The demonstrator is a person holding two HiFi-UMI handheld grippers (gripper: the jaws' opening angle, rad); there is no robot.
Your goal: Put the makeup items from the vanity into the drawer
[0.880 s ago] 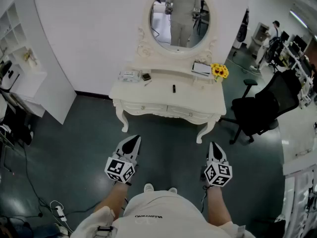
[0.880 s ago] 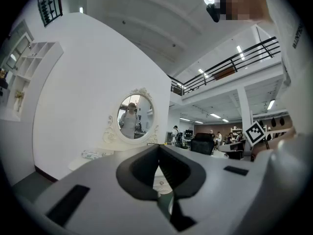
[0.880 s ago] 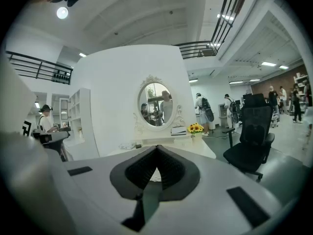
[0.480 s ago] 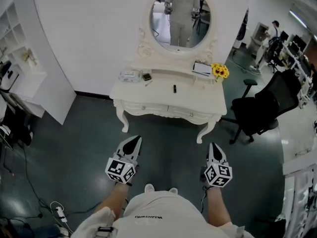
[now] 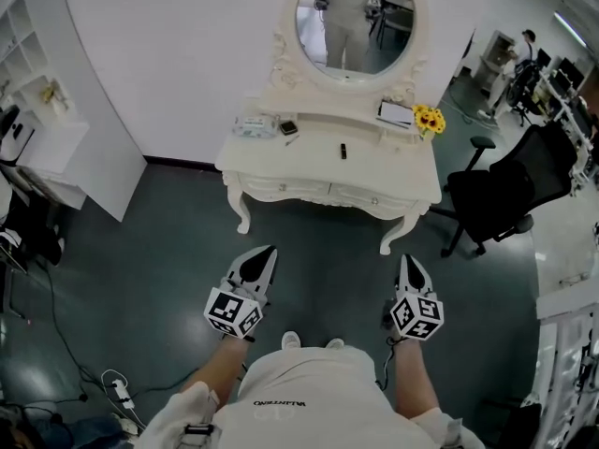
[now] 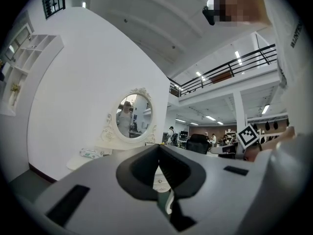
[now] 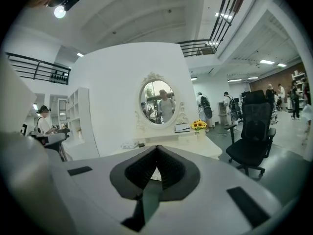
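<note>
Facing the vanity [image 5: 393,163]: left claw [image 5: 269,251] and right claw [image 5: 407,260] clenched empty, makeup items [image 5: 343,150] indistinct.

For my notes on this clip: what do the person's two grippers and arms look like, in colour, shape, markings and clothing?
The left gripper and the right gripper are pale grey wedges tapering to a point, with black ribbed pad insets. Each carries a cube of black-and-white square markers at the rear. A thin dark cable trails from the right one. The person wears a white short-sleeved shirt with dark lettering.
</note>
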